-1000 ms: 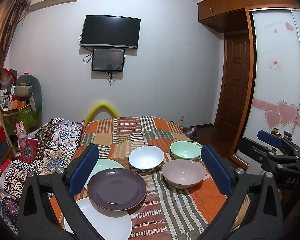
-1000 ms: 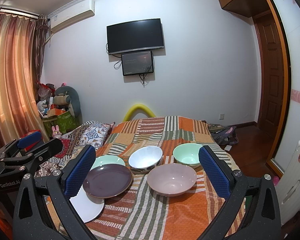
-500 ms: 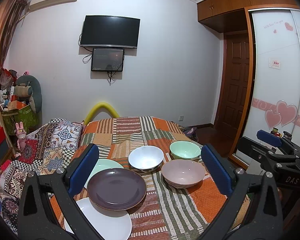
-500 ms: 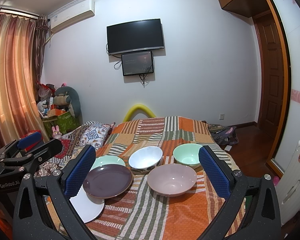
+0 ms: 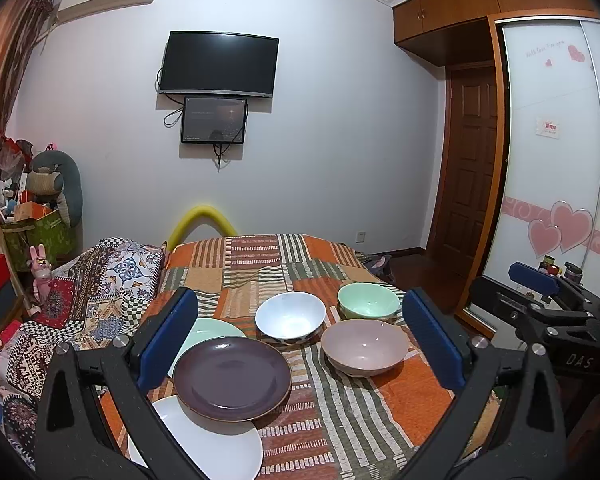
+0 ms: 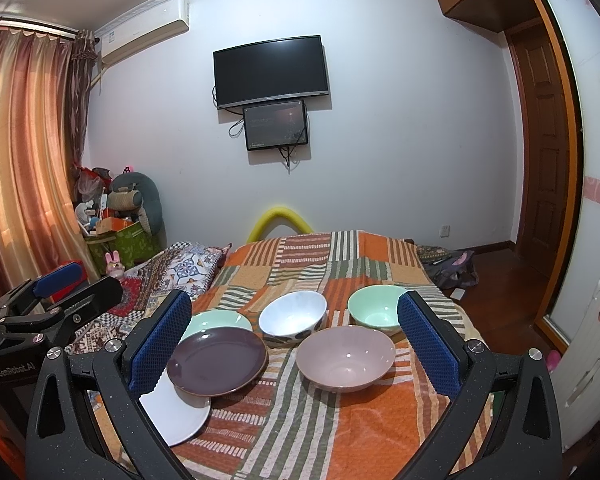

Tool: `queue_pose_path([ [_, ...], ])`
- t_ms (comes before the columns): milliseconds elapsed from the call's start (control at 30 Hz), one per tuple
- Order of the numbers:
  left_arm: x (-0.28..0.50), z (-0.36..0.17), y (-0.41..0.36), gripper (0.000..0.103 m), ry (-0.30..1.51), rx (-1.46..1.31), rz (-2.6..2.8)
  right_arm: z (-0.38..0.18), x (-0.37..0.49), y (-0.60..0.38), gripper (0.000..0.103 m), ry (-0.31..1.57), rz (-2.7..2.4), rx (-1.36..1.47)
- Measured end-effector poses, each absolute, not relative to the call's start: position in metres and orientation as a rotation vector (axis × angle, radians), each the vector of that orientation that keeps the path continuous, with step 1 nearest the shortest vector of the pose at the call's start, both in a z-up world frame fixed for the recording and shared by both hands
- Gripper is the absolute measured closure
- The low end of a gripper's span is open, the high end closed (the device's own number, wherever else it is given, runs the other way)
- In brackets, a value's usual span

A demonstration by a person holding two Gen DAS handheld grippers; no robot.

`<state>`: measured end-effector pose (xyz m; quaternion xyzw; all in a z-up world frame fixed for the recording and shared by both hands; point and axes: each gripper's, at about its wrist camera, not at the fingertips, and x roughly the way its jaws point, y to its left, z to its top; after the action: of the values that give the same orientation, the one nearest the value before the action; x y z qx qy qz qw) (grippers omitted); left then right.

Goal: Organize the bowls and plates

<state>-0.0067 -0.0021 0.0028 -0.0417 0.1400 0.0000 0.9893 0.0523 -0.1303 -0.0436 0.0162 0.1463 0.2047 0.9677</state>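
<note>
Only the right wrist view takes in the curtain (image 6: 16, 168) and a white appliance (image 6: 588, 352) at the right edge, with the left tongs (image 6: 52, 300) seen from the side at far left; the left wrist view instead shows the wardrobe door (image 5: 556, 152) with pink hearts, and the right tongs (image 5: 540, 292) at far right.

Both views look down the bed (image 5: 260, 264) toward the wall TV (image 5: 219, 65). On the bed's striped blanket (image 6: 372, 432) sit three plates at left and three bowls at right, all upright with openings up. The purple plate (image 5: 232, 378) overlaps the white plate (image 5: 204, 444) nearer the camera and the green plate (image 5: 214, 330) behind it. The white bowl (image 5: 290, 316) is in the middle, the green bowl (image 5: 368, 300) farther right, the pink bowl (image 5: 364, 346) in front of the green one. The row of plates runs away from the camera.

Both tongs stand wide apart, blue pads bracketing the dishes in each view, holding nothing and touching nothing, hovering above the near end of the bed.
</note>
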Motion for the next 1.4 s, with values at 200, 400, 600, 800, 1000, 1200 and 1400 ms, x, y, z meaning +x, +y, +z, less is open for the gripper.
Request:
queue_pose_path([
  [200, -0.001, -0.003, 0.001, 0.000, 0.309, -0.087, -0.019, -0.045, 0.057, -0.129, 0.000, 0.309, 0.411, 0.037],
  [400, 0.008, -0.020, 0.011, 0.000, 0.369, -0.093, -0.007, -0.059, 0.066, -0.127, 0.000, 0.344, 0.417, 0.038],
  [600, 0.020, -0.040, 0.031, 0.003, 0.430, -0.120, 0.015, -0.077, 0.074, -0.119, 0.011, 0.394, 0.416, 0.015],
  [800, 0.034, -0.061, 0.056, 0.016, 0.498, -0.146, 0.049, -0.097, 0.090, -0.110, 0.024, 0.480, 0.434, 0.003],
  [1000, 0.053, -0.081, 0.092, 0.018, 0.569, -0.202, 0.084, -0.114, 0.107, -0.103, 0.039, 0.560, 0.434, 0.007],
  [1200, 0.076, -0.102, 0.125, 0.025, 0.618, -0.186, 0.152, -0.127, 0.127, -0.089, 0.050, 0.630, 0.450, -0.002],
  [1400, 0.104, -0.133, 0.155, 0.046, 0.715, -0.173, 0.166, -0.140, 0.141, -0.069, 0.059, 0.688, 0.491, -0.024],
])
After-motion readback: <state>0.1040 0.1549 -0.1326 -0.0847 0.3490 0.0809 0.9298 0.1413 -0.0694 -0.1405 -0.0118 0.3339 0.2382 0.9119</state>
